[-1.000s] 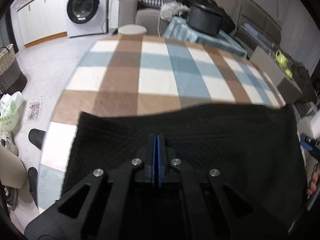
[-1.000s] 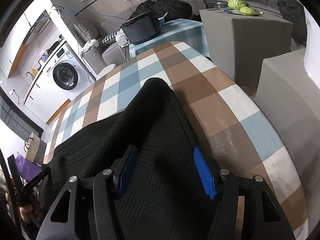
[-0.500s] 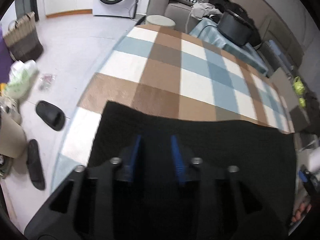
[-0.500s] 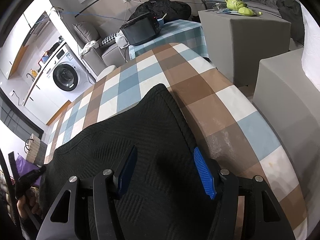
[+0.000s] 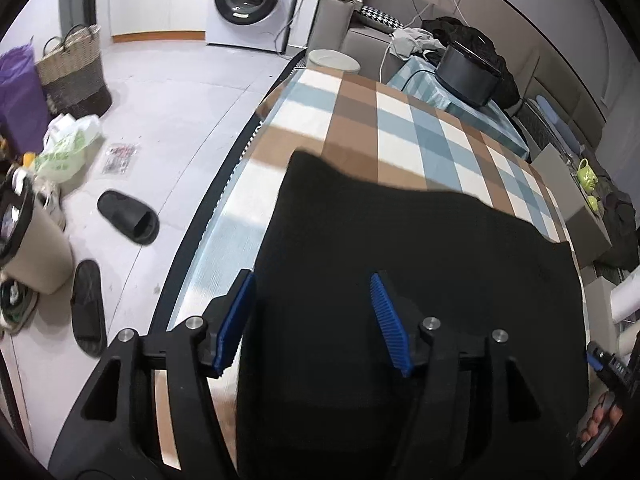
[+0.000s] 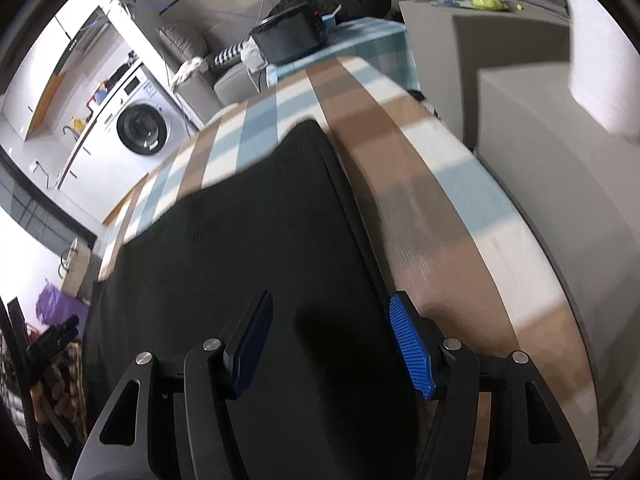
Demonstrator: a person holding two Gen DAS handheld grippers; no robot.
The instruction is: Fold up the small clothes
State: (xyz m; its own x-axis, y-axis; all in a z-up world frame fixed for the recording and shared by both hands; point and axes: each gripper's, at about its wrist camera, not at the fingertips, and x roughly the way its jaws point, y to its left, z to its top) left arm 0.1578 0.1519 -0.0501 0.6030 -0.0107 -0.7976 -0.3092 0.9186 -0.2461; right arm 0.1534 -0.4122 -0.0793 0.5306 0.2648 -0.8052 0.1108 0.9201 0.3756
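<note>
A black knitted garment [image 5: 400,264] lies flat on the checked table [image 5: 400,120]. It also shows in the right wrist view [image 6: 248,240]. My left gripper [image 5: 312,320] is open and empty, above the garment's left edge. My right gripper [image 6: 332,340] is open and empty, above the garment's right edge, near the table's right side [image 6: 460,240].
On the floor to the left lie black slippers [image 5: 128,216], a plastic bag [image 5: 64,152] and a woven basket [image 5: 76,68]. A washing machine [image 5: 252,0] stands at the back. Grey boxes [image 6: 560,140] stand right of the table. A black appliance [image 5: 468,72] sits beyond the table.
My left gripper has opened, let go of the garment and shifted toward its left edge. The raised fold under my right gripper has flattened onto the table.
</note>
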